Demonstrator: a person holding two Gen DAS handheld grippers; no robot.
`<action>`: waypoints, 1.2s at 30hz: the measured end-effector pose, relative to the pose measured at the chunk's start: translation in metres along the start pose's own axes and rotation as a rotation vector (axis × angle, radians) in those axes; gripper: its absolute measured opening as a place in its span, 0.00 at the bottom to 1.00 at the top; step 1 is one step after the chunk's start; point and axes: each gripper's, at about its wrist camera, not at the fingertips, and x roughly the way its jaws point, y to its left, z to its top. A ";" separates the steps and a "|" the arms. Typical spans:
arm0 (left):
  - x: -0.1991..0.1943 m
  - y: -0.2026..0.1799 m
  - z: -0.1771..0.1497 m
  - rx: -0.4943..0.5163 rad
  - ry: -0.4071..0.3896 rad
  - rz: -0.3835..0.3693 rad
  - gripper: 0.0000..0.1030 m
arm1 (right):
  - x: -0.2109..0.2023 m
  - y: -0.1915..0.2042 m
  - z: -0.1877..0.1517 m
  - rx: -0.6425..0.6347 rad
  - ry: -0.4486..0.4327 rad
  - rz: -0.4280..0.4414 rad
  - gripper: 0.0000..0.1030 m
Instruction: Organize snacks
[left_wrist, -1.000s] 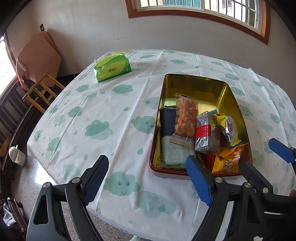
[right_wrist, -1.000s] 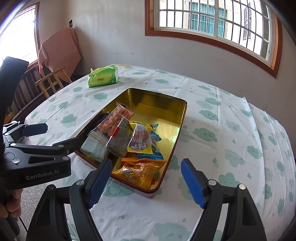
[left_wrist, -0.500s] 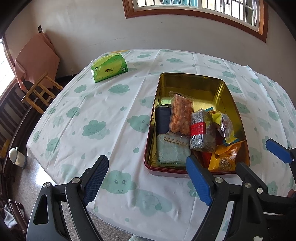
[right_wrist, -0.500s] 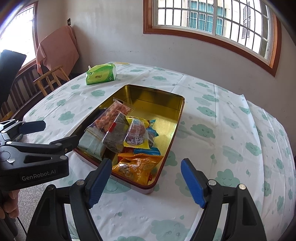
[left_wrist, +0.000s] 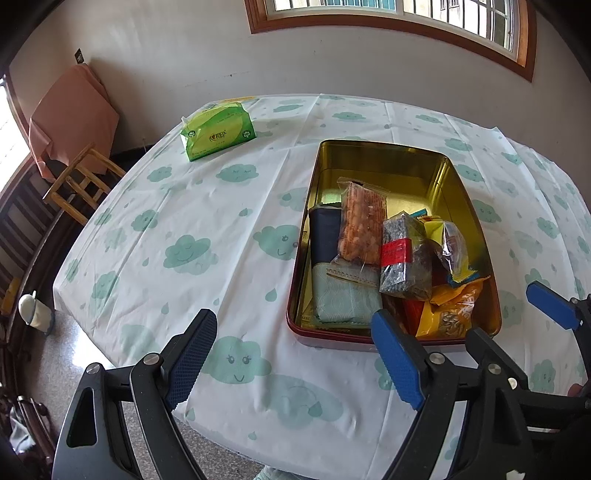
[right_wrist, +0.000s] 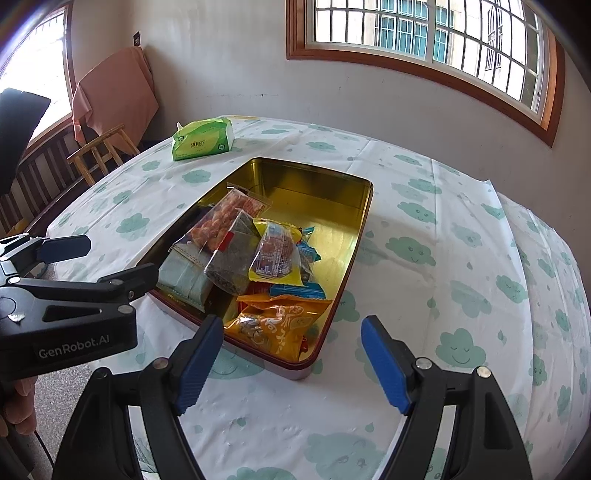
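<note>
Table (left_wrist: 207, 206), one, in a cloud-print cloth; tin (left_wrist: 458, 177), one, gold-lined, near the table's near edge, long axis running away toward the far edge; tissue pack (left_wrist: 218, 131), one, green, by the far left corner; snack packets (left_wrist: 360, 225), roughly eight, heaped in the tin's near end; left hand-held gripper (left_wrist: 291, 358) and right hand-held gripper (right_wrist: 291, 358), both spread apart and empty, the heap just ahead; the right looks nearer.

A table under a white cloud-printed cloth (left_wrist: 207, 229) carries two things — a gold-lined rectangular metal tin (left_wrist: 476, 236) near right, a green tissue pack (left_wrist: 218, 131) far left.
</note>
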 end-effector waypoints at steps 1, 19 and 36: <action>0.000 0.000 0.000 0.001 0.001 0.001 0.80 | 0.000 0.000 0.000 0.000 0.000 0.000 0.77; 0.003 -0.002 -0.001 0.010 0.012 0.000 0.80 | 0.004 0.003 -0.003 -0.001 0.016 0.007 0.77; 0.003 -0.005 -0.001 0.014 0.013 -0.001 0.80 | 0.007 0.004 -0.004 -0.001 0.023 0.012 0.77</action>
